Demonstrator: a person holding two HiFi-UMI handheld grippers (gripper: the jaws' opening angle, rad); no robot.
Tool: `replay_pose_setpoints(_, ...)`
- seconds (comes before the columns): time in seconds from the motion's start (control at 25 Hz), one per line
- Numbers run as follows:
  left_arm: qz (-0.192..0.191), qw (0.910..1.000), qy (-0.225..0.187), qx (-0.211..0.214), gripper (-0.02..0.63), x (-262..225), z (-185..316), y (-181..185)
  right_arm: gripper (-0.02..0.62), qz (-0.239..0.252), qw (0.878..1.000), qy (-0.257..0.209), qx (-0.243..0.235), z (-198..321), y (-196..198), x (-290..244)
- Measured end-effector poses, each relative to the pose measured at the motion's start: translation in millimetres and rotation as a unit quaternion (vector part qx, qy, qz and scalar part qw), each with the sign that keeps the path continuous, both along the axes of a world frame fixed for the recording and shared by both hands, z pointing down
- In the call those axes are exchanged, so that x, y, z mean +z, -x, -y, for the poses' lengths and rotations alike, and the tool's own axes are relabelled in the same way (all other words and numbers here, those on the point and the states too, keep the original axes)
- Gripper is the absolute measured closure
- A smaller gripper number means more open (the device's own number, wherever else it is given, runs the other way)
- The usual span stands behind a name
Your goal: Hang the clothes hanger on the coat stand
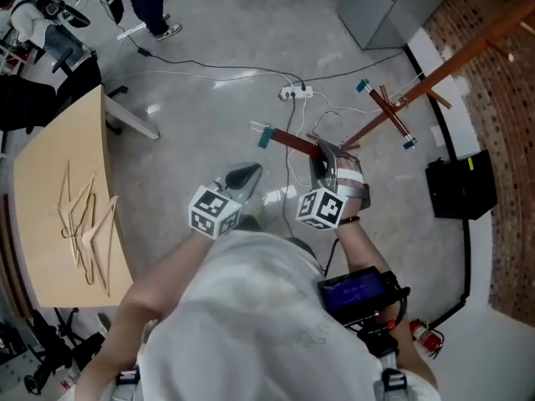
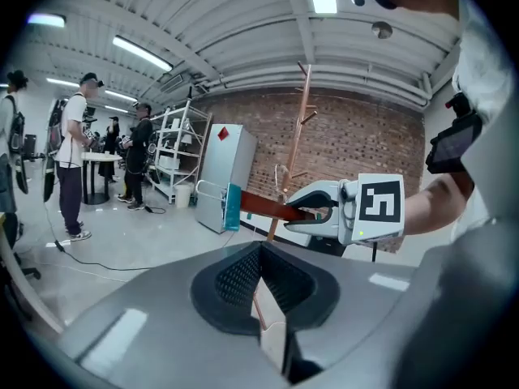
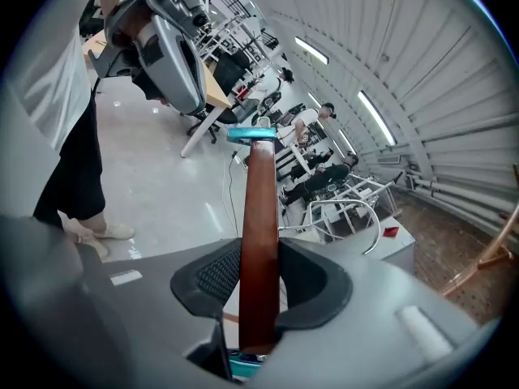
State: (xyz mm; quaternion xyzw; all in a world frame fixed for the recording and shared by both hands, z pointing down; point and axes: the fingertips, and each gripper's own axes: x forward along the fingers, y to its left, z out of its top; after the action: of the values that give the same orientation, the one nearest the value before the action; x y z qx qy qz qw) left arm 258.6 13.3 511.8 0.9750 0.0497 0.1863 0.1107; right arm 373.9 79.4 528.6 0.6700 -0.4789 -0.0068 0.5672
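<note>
- Clothes hanger (image 1: 292,142), head view: a dark brown wooden bar with a teal clip (image 1: 265,135) at its free end, held out over the grey floor in front of the person. The right gripper (image 1: 326,161) clasps its other end. The left gripper (image 1: 242,178) sits just beside it, apart from the bar. The coat stand (image 1: 435,73) rises beyond the right gripper, with a second hanger (image 1: 386,111) lying across its pole. A wooden table (image 1: 50,174) at the left carries loose pale hangers (image 1: 84,224).
- Left gripper view: the left gripper's (image 2: 259,254) jaws are pressed together with nothing between them. Past them the right gripper (image 2: 306,214) grips the brown bar, teal clip pointing left. The coat stand stands upright behind, before a brick wall (image 2: 365,144).
- Right gripper view: the jaws are clamped on the brown bar (image 3: 259,241), which runs straight up between the pads to the teal clip. The left gripper (image 3: 174,47) shows at the upper left.
</note>
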Motion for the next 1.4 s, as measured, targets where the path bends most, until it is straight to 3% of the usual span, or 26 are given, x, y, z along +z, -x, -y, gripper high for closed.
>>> replay_pose_setpoints(0.24,0.000,0.9975,0.005,0.070,0.604,3,-5,-43,0.445,-0.009,0.998,0.019,0.066,-17,-37,0)
replay_pose_setpoints(0.48,0.002,0.9919,0.024,0.124,0.604,11,5,-77,0.445,-0.003,0.988,0.028,0.152,-34,-67,7)
replay_pose_setpoints(0.8,0.006,0.9803,0.040,0.193,0.604,7,-7,-127,0.445,-0.014,0.976,0.048,0.211,-53,-109,-5)
replay_pose_setpoints(1.08,-0.004,0.9679,0.039,0.248,0.604,3,-19,-141,0.445,-0.018,0.963,0.055,0.264,-73,-114,-6)
replay_pose_setpoints(1.24,0.005,0.9610,0.045,0.273,0.604,15,-31,-129,0.445,-0.011,0.958,0.064,0.280,-87,-97,6)
replay_pose_setpoints(1.4,0.008,0.9572,0.042,0.286,0.604,17,-47,-145,0.445,-0.005,0.955,0.067,0.288,-98,-110,13)
